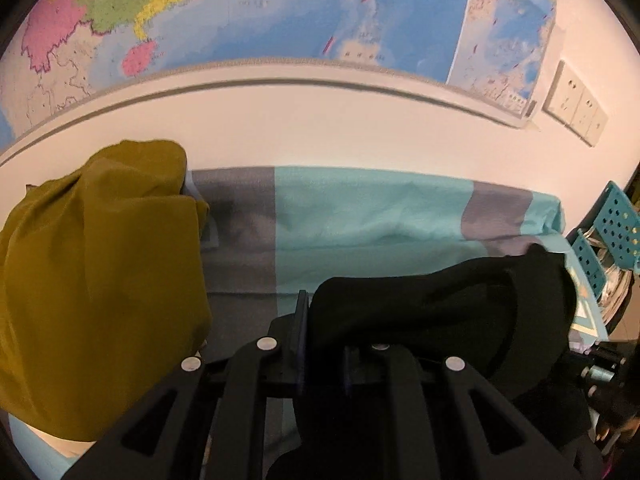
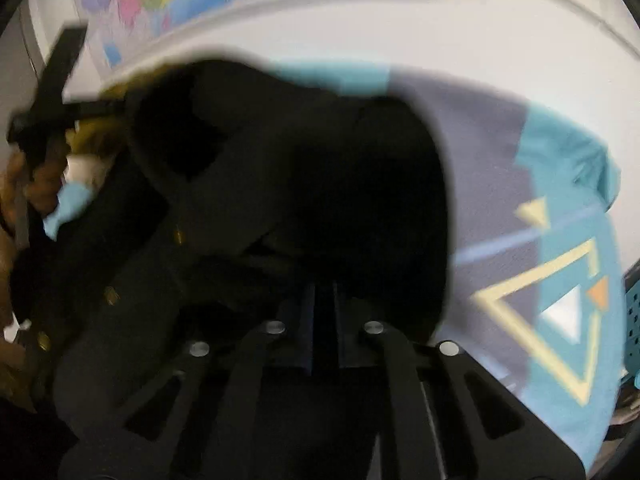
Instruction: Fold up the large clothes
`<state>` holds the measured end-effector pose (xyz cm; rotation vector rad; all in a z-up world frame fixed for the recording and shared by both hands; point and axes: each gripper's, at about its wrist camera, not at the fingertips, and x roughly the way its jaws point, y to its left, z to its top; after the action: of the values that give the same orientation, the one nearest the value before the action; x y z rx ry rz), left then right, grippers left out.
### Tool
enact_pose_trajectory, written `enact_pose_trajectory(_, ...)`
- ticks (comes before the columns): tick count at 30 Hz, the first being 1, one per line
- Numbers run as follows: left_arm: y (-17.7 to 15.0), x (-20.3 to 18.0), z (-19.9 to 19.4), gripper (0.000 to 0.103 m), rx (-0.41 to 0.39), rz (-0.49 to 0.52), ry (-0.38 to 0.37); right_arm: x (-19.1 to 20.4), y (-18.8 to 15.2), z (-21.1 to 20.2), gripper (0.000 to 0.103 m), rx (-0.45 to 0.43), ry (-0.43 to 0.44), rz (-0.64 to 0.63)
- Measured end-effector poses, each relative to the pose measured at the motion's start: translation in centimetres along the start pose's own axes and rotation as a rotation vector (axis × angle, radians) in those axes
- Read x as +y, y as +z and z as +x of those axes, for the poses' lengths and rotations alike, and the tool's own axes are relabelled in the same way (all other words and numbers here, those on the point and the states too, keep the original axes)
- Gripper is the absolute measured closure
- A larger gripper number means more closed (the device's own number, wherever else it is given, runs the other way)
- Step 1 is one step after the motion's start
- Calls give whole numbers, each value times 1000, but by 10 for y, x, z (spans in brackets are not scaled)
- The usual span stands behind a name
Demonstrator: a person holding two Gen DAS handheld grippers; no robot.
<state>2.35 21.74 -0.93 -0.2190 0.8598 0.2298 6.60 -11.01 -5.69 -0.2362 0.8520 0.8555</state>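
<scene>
You see a matt black cloth garment [image 1: 440, 312], a matt mustard woven cloth [image 1: 100, 280] at 9 o'clock, a glossy paper wall map [image 1: 260, 20] at 12 o'clock.

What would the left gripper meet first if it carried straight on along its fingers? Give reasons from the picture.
Probably the black garment: the left gripper is already shut on its edge, and the dark cloth bunches just ahead. Beyond lies the teal and grey sheet, then the white wall. Depth is uncertain.
</scene>
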Motion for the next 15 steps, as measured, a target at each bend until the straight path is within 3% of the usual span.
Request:
enact_pose_trajectory(2,-1,0,-8,91,-18,9,-5,6,7,-42,96,-112,13,-28)
enact_pose_trajectory(8,0,1,-37,91,-82,8,-102,11,19,-169,96,-375,-55,-66)
enact_pose_trajectory(10,-2,-2,-47,91,-122,19,-123,3,16,-189,96,-403,-33,-42)
enact_pose_trajectory(12,-3,-3,-53,91,-137,32,-109,7,6,-187,96,-370,-23,-64)
enact_pose_trajectory(15,-14,1,-56,91,-147,61,-103,15,-14,-144,94,-229,-3,-94)
